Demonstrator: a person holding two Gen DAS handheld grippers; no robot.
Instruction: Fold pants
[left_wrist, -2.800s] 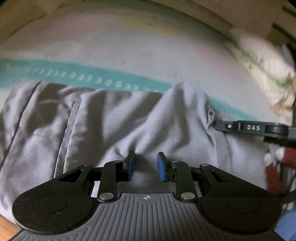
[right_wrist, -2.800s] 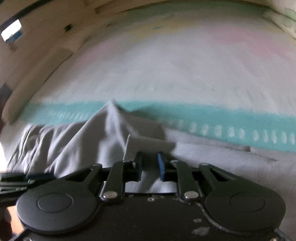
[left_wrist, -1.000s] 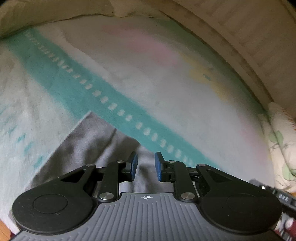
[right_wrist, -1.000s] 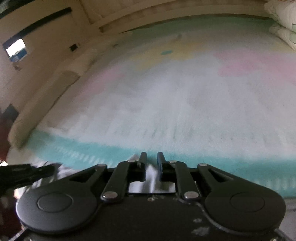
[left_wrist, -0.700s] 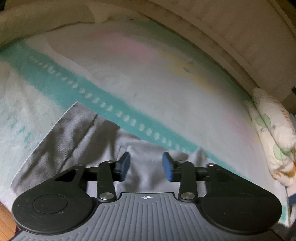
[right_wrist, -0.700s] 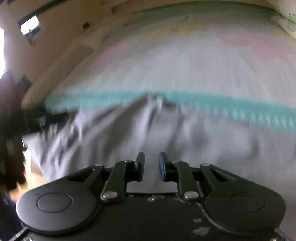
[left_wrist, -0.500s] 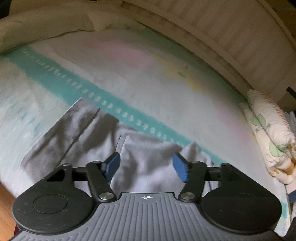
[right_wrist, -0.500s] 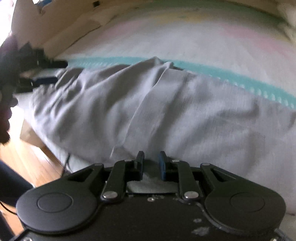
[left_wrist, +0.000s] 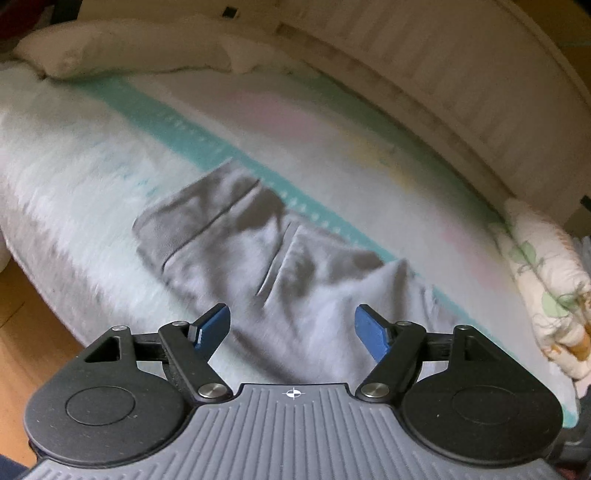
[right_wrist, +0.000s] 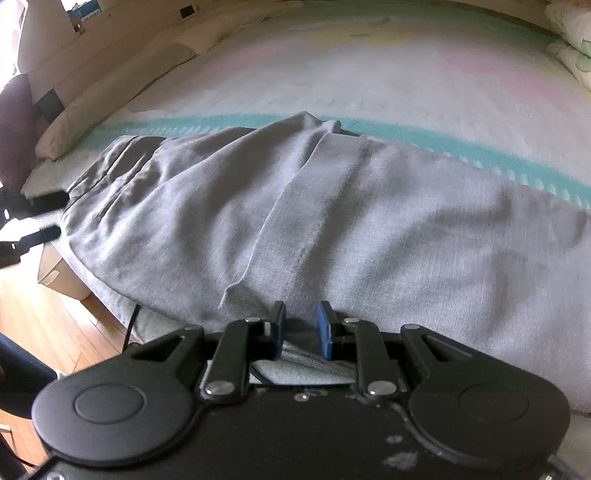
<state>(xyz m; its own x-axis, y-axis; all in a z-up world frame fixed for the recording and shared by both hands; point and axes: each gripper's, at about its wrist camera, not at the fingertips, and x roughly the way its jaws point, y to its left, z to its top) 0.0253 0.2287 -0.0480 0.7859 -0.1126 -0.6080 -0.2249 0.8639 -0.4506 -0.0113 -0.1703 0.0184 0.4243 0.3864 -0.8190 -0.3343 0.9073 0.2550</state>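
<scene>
Grey pants (left_wrist: 295, 269) lie along the near edge of the bed, folded lengthwise, also in the right wrist view (right_wrist: 332, 221). My left gripper (left_wrist: 291, 328) is wide open and empty, held above and back from the pants. My right gripper (right_wrist: 301, 326) has its jaws close together with a fold of the grey pants between the pads at the near edge. The left gripper's fingers (right_wrist: 33, 218) show at the far left of the right wrist view, beside the waist end.
The bed has a pale blanket with a teal stripe (left_wrist: 192, 147). A long beige bolster (left_wrist: 122, 51) lies at the far side. A floral pillow (left_wrist: 546, 280) is at the right. Wooden floor (right_wrist: 44, 314) and a box (right_wrist: 59, 275) lie beside the bed.
My left gripper opened wide, let go of the pants and pulled up and back. My right gripper laid the pants down along the bed edge, still pinching the cloth.
</scene>
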